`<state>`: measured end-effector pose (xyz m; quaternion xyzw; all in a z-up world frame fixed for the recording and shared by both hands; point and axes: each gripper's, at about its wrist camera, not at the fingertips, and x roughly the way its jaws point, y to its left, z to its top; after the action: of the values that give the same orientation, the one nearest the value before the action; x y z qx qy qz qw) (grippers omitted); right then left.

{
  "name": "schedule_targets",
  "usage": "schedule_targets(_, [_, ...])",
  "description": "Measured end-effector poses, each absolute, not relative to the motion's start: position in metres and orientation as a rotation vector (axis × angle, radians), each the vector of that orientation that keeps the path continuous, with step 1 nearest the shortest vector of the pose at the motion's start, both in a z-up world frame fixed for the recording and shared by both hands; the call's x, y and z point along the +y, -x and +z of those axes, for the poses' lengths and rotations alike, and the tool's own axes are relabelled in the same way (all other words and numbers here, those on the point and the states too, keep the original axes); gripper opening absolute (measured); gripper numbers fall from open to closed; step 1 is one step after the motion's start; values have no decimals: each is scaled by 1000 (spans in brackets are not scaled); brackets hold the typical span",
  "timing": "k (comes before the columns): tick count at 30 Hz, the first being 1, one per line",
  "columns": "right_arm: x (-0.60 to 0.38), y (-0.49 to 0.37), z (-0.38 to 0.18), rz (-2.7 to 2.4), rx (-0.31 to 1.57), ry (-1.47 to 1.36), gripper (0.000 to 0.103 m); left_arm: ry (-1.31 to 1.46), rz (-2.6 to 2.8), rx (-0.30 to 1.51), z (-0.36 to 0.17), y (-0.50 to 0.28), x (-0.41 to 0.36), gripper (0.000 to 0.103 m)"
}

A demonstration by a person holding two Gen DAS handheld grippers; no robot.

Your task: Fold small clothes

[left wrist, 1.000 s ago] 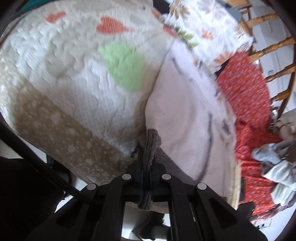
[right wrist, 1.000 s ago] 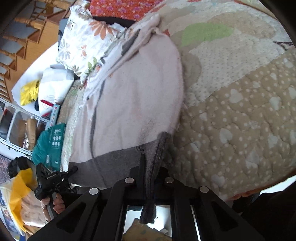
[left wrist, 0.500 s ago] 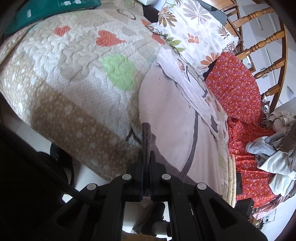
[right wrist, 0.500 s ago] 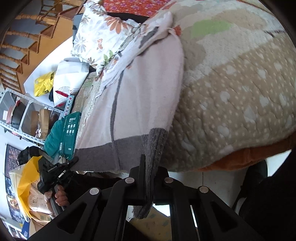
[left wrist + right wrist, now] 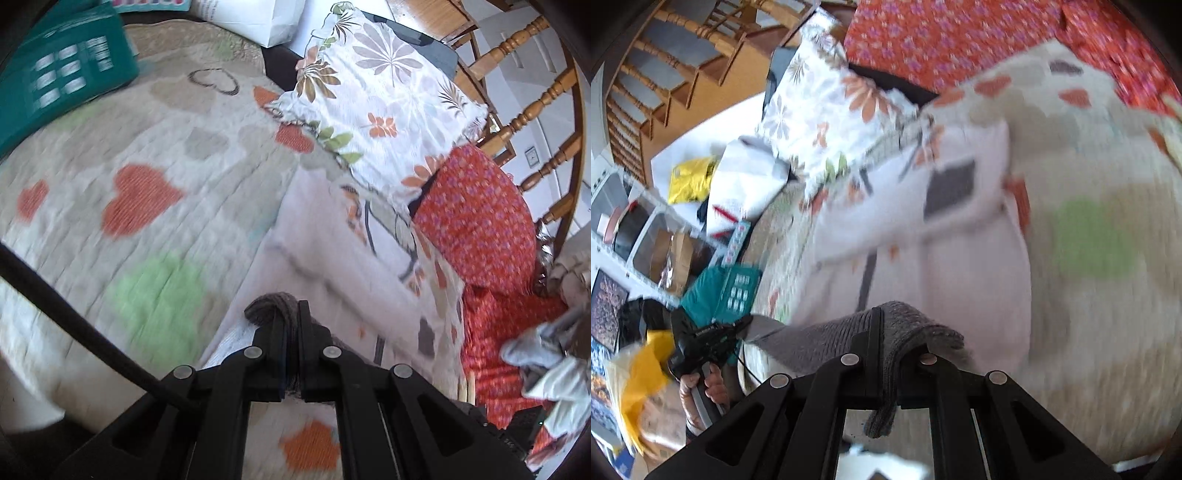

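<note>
Left black two-finger gripper (image 5: pixel 290 314) clamped tight on the ribbed grey hem (image 5: pixel 271 308) of a small pale pink knitted garment with grey trim (image 5: pixel 325 254), fingers (image 5: pixel 275 332) almost together with only the knit between them. Right black two-finger gripper (image 5: pixel 877 321) likewise pinched shut on the same grey hem (image 5: pixel 905 325), a tail of knit hanging down between the fingers (image 5: pixel 870 332) toward the camera. Garment lying spread over a quilted cream bedspread with orange and green hearts (image 5: pixel 147 206), hem end raised off the quilt at both grippers, far end touching a white floral-print pillow with orange and brown leaves (image 5: pixel 380 118). Red cloth with small purple flowers (image 5: pixel 476 221) just beyond the pillow, beside a turned wooden chair back (image 5: pixel 532 107). Teal box with white print (image 5: pixel 62 77) at the quilt's far edge. In the right wrist view, left hand (image 5: pixel 701 384) gripping its black handle, near a yellow plastic bag (image 5: pixel 639 373). Both views blurred.
</note>
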<state>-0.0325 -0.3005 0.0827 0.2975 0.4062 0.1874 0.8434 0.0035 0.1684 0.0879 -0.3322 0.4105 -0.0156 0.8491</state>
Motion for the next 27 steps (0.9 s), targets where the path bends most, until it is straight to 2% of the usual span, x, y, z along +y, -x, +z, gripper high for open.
schedule_targets(13, [-314,-124,78,255,880,-703,5,675,-4,881,72,-165,147,3])
schedule_targets(27, [-335,-222,20,165,937,-713,6,652,4,910,32,-270,127,6])
